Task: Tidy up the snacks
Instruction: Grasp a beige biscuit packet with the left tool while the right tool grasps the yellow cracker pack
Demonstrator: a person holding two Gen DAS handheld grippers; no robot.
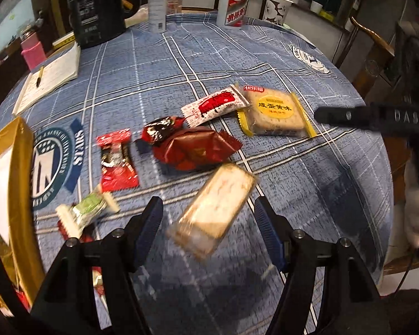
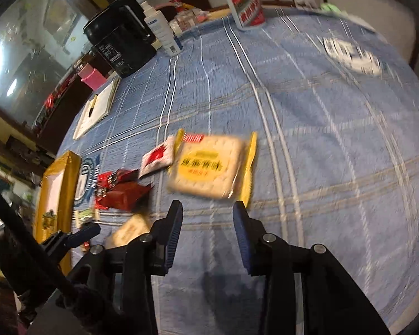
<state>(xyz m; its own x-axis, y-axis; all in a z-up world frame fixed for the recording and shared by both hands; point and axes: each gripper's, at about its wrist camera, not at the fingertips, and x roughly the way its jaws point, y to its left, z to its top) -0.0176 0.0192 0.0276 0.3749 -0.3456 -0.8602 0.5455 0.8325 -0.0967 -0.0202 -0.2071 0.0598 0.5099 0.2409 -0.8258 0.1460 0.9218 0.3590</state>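
Several wrapped snacks lie on the blue checked tablecloth (image 1: 307, 173). My left gripper (image 1: 209, 212) is open around a clear-wrapped cracker pack (image 1: 215, 209), which looks blurred; whether it touches the cloth I cannot tell. Beyond it lie a dark red foil pack (image 1: 195, 150), a small red pack (image 1: 117, 159), a white-and-red pack (image 1: 215, 106), a yellow biscuit pack (image 1: 276, 111) and a green candy (image 1: 86, 209). My right gripper (image 2: 206, 209) is open just short of the yellow biscuit pack (image 2: 209, 164). The gold box (image 1: 11, 195) stands at the left.
At the far edge stand a black kettle (image 1: 97, 8), a white spray bottle (image 1: 157, 2), a red-and-white liquor bottle (image 1: 233, 2) and a paper cup (image 1: 276, 8). A notebook with a pen (image 1: 50, 78) lies at the far left. A wooden chair (image 1: 371, 50) is at the right.
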